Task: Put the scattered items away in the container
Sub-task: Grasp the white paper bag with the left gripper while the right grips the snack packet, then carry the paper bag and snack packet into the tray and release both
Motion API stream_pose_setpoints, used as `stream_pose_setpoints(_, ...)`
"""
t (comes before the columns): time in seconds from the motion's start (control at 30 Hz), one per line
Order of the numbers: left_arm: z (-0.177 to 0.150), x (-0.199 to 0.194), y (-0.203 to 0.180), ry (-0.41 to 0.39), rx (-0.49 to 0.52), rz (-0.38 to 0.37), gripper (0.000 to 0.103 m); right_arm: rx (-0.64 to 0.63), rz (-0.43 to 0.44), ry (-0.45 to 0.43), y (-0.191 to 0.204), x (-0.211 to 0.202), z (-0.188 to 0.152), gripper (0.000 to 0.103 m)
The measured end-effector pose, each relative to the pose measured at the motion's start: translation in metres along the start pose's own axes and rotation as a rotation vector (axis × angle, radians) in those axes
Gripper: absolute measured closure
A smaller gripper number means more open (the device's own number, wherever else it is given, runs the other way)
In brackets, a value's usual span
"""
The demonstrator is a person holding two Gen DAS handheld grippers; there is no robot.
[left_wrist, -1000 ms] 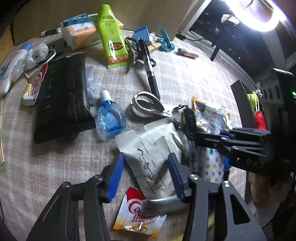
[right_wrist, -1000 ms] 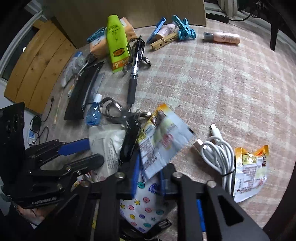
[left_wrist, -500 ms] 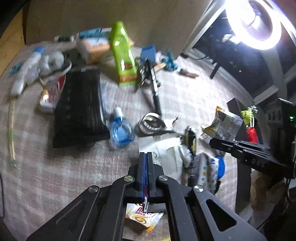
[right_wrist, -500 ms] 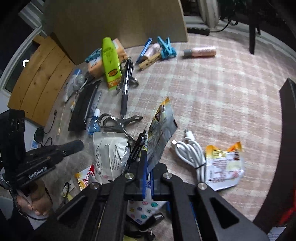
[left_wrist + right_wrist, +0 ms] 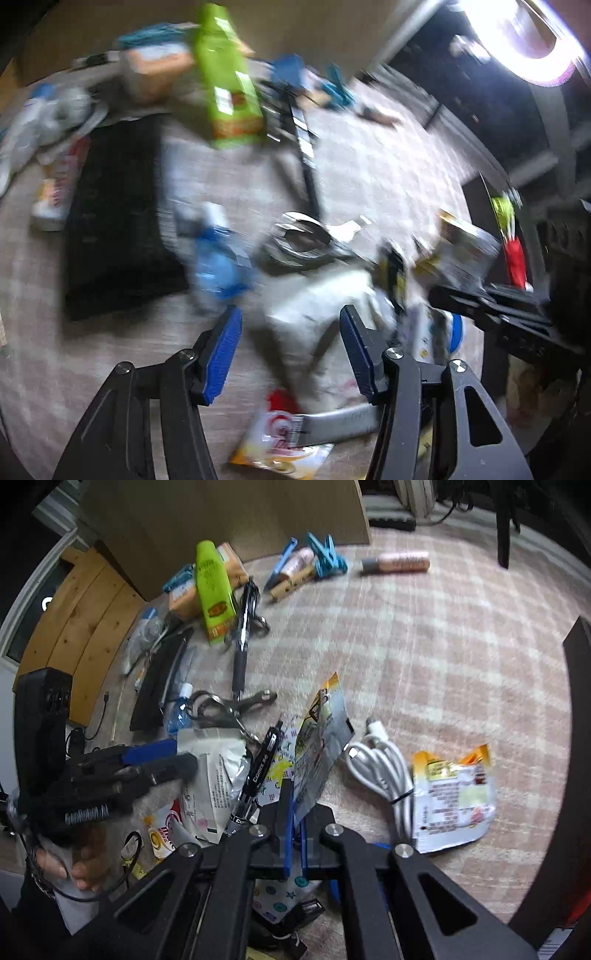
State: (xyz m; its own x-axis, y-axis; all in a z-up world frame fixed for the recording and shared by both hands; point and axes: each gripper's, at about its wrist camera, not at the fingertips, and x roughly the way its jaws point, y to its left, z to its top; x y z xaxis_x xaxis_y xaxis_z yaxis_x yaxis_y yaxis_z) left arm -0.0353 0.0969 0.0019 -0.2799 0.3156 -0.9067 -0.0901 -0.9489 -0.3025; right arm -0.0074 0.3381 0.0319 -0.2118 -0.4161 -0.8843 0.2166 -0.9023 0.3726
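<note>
Right wrist view: the right tongs (image 5: 293, 836) pinch the snack sachet (image 5: 320, 746) by its lower edge, raised above the counter (image 5: 443, 657). Lift it clear of the black pen (image 5: 258, 775) alongside. Left tongs (image 5: 290, 350), just reopened, straddle the white pouch (image 5: 325, 314) unpinched.

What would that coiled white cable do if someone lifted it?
The coiled white charging cable would probably sag, being thin and bendy. A dark tie pinches its loops, so it likely stays bundled. Its free plug ends would likely dangle. It looks light.
</note>
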Motion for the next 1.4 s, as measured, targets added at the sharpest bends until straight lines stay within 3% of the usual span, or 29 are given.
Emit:
stream_pose_setpoints(0.17,-0.001,-0.002,-0.008,-0.027,-0.009,0.018,0.086,0.003,-0.005,-0.003,-0.001,0.002,0.000,0.100)
stream_pose_setpoints(0.33,-0.002,-0.021,-0.006,-0.060,-0.028,0.011,0.093,0.022,0.009,-0.017,-0.007,-0.006,0.000,0.100)
stream_pose_setpoints(0.43,-0.002,-0.035,-0.008,-0.085,-0.040,0.006,0.102,0.031,0.016,-0.045,-0.007,-0.018,0.000,0.100)
stream_pose_setpoints(0.5,0.001,-0.048,-0.012,-0.109,-0.042,-0.011,0.103,0.025,0.012,-0.069,-0.006,-0.031,-0.001,0.100)
stream_pose_setpoints(0.63,0.008,-0.073,-0.023,-0.170,0.028,0.038,0.103,0.033,0.008,-0.104,-0.011,-0.051,-0.001,0.100)
stream_pose_setpoints(0.73,0.013,-0.081,-0.022,-0.169,0.008,0.021,0.103,0.048,0.004,-0.128,-0.017,-0.066,-0.003,0.100)
stream_pose_setpoints(0.93,0.022,-0.105,-0.053,-0.208,0.069,-0.014,0.103,0.073,-0.038,-0.181,-0.041,-0.110,-0.017,0.100)
stream_pose_setpoints(1.13,0.038,-0.119,-0.125,-0.231,0.191,-0.122,0.103,0.155,-0.115,-0.258,-0.087,-0.167,-0.043,0.100)
stream_pose_setpoints(1.4,0.049,-0.098,-0.238,-0.174,0.348,-0.285,0.103,0.351,-0.254,-0.349,-0.175,-0.245,-0.093,0.100)
